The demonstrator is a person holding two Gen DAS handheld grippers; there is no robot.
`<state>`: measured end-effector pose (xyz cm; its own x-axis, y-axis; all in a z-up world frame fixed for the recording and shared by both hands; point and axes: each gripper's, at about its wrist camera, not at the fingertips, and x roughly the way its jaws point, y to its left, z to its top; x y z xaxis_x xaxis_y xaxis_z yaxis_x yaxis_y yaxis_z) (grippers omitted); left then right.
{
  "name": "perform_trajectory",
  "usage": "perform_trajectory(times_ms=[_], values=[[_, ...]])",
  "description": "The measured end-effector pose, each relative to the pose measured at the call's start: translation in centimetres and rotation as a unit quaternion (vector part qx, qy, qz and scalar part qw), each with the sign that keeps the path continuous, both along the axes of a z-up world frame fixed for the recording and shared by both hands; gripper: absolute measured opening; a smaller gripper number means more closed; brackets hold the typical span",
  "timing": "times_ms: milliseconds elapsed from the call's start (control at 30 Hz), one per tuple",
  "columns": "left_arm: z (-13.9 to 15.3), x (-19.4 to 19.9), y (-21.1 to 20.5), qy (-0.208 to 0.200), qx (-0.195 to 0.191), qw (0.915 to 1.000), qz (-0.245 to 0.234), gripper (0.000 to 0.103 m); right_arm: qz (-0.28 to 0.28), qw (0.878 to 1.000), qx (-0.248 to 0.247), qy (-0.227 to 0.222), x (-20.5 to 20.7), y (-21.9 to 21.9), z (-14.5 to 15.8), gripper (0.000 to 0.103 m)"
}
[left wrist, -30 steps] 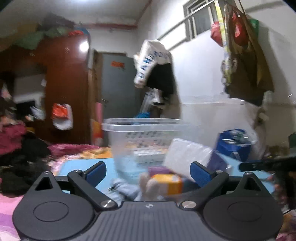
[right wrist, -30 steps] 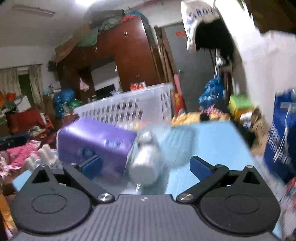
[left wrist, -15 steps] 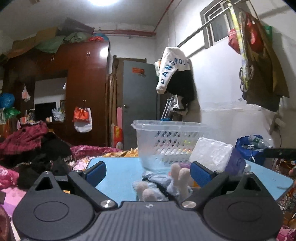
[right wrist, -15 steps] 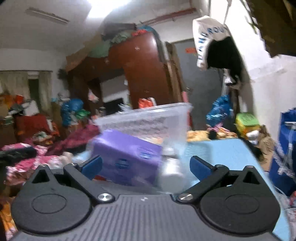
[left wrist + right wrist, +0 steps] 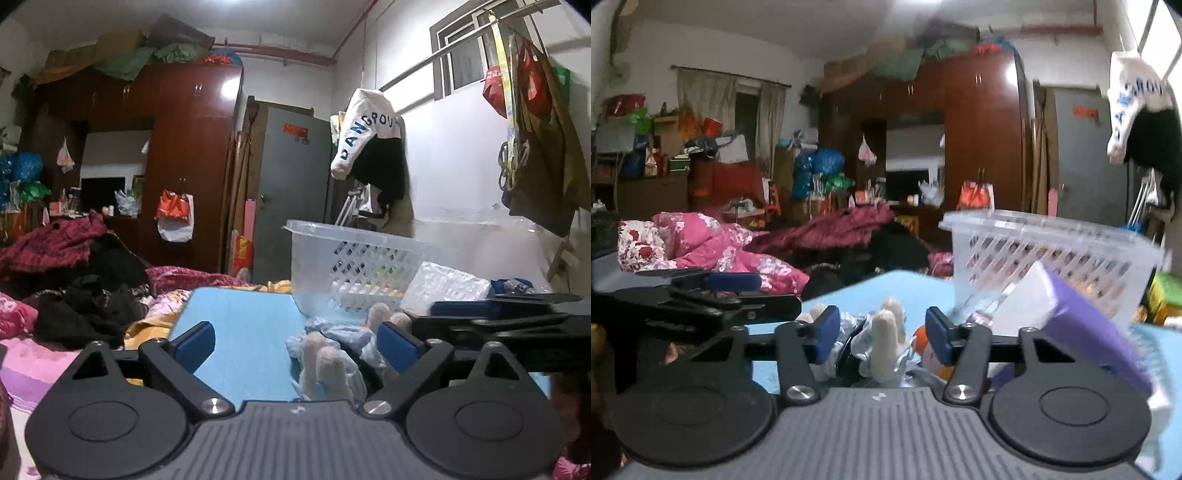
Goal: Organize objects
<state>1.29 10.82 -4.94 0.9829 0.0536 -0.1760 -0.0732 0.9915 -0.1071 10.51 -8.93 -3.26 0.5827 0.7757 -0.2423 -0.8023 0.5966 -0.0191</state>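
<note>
A: Light blue is the table top (image 5: 240, 332), and the clear plastic laundry basket (image 5: 354, 266) stands at its far end; take that basket as the landmark.

B: What lies near the basket?

A: Just in front of it, a pale blue stuffed toy (image 5: 328, 354) with cream fuzzy limbs lies on the table. Beside the basket's right front corner, a white plastic-wrapped pack (image 5: 447, 288) leans against the basket wall. In the right wrist view the same pack (image 5: 1027, 299) has a purple package (image 5: 1097, 336) against it, tilted, both in front of the basket (image 5: 1052, 254).

B: And the grippers?

A: The left gripper (image 5: 295, 341) has its blue pads spread wide, nothing between them but bare table and the edge of the toy; it hangs in front of the basket, low over the table. The right gripper (image 5: 881, 330) has its pads set around the stuffed toy (image 5: 886, 332), one on each side of the cream limbs. They stand narrower than the left ones, but a gap shows at each side, so I see no pinch.

B: Do the two see each other?

A: Yes. The right gripper (image 5: 517, 314) shows side-on at the right edge of the left wrist view, just past the toy, and the left gripper (image 5: 713, 295) shows side-on at the left of the right wrist view. Something orange (image 5: 921, 338) peeks beside the toy; I cannot tell what it is.
</note>
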Motion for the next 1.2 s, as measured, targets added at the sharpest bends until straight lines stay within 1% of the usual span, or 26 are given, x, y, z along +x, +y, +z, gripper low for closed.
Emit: perform_trajectory(times_ms=[67,100,133,200,267,333,467,500,567,633,700,800,867,1067,1200], values=[[-0.3,0.3,-0.1,0.003,0.000,1.0000,-0.001,0.085,-0.002,1.000,-0.004,-0.002,0.1,0.4,-0.1,0.046],[-0.4,0.4,-0.2,0.005,0.000,1.0000,0.000,0.082,-0.004,1.000,-0.005,-0.003,0.3,0.6,-0.1,0.044],[-0.6,0.5,-0.3,0.008,0.001,1.0000,0.001,0.076,-0.006,1.000,-0.009,-0.005,0.1,1.1,-0.2,0.044],[-0.8,0.6,-0.3,0.009,-0.002,0.9999,0.004,0.069,-0.007,1.000,-0.013,-0.005,0.2,1.2,-0.3,0.040],[-1.0,0.8,-0.2,0.014,-0.010,0.9999,0.003,0.058,-0.007,1.000,-0.013,-0.007,-0.1,1.1,-0.3,0.039],[-1.2,0.9,-0.2,0.019,-0.013,0.9997,0.000,0.052,-0.009,1.000,-0.014,-0.008,-0.3,1.0,-0.4,0.038],[-1.4,1.0,-0.7,0.022,-0.009,0.9997,-0.001,0.040,-0.010,1.000,-0.019,-0.008,-0.4,1.0,-0.6,0.032],[-1.4,1.0,-0.8,0.021,-0.007,0.9997,0.001,0.039,-0.010,1.000,-0.021,-0.008,-0.4,1.0,-0.7,0.028],[-1.4,0.9,-1.1,0.022,-0.003,0.9997,0.001,0.029,-0.007,1.000,-0.023,-0.004,-0.4,1.2,-0.7,0.023],[-1.4,0.9,-1.4,0.024,0.000,0.9997,0.001,0.028,-0.007,1.000,-0.025,-0.005,-0.4,1.2,-0.7,0.022],[-1.4,0.8,-1.6,0.023,0.002,0.9997,0.005,0.024,-0.008,1.000,-0.027,-0.007,-0.5,1.1,-0.7,0.018],[-1.3,0.5,-1.7,0.015,0.003,0.9998,0.008,0.019,-0.006,0.999,-0.029,-0.012,-0.6,1.2,-0.7,0.015],[-1.1,0.4,-1.8,0.011,0.007,0.9999,0.007,0.017,-0.002,1.000,-0.026,-0.013,-0.6,1.1,-0.7,0.015],[-0.5,-0.3,-1.8,-0.012,0.011,0.9999,-0.002,0.017,0.009,1.000,-0.009,-0.013,-0.7,0.2,0.1,0.014],[0.4,-0.4,-1.8,-0.024,0.005,0.9996,-0.014,0.016,0.016,1.000,0.004,-0.013,-0.8,-0.7,1.1,0.014]])
